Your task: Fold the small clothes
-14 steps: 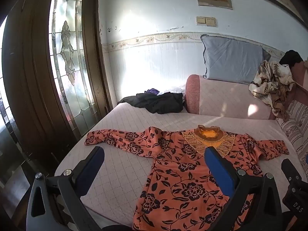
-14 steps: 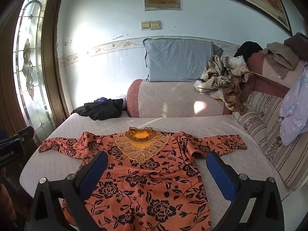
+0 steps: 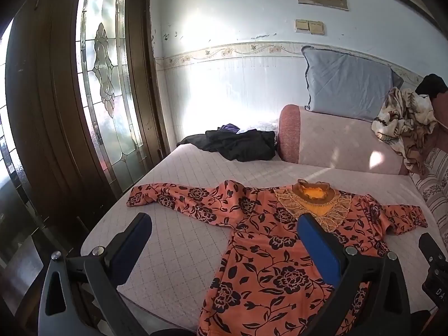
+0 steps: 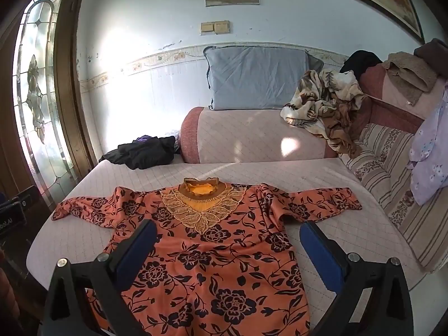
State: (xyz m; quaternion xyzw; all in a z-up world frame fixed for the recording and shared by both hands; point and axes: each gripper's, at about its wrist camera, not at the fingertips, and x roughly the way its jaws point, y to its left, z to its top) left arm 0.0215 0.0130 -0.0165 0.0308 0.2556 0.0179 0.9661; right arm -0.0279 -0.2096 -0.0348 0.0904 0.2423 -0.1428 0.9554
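Note:
An orange blouse with black flowers (image 3: 268,254) lies flat on the bed, front up, sleeves spread to both sides, gold lace collar at the far end; it also shows in the right wrist view (image 4: 212,254). My left gripper (image 3: 224,240) is open and empty, held above the blouse's left side and the bare mattress. My right gripper (image 4: 228,245) is open and empty, held above the blouse's chest. Part of the right gripper's body (image 3: 432,263) shows at the left view's right edge.
The quilted pink mattress (image 3: 179,240) ends at a front edge below me. A black garment pile (image 4: 142,152) lies at the back left. A bolster (image 4: 252,137), grey pillow (image 4: 257,77), patterned cloth (image 4: 324,103) and striped cushions (image 4: 392,193) line back and right. Glass door (image 3: 106,84) stands left.
Both grippers have drifted slightly; the blouse looks a little closer and lower in both views. The blouse itself has not moved.

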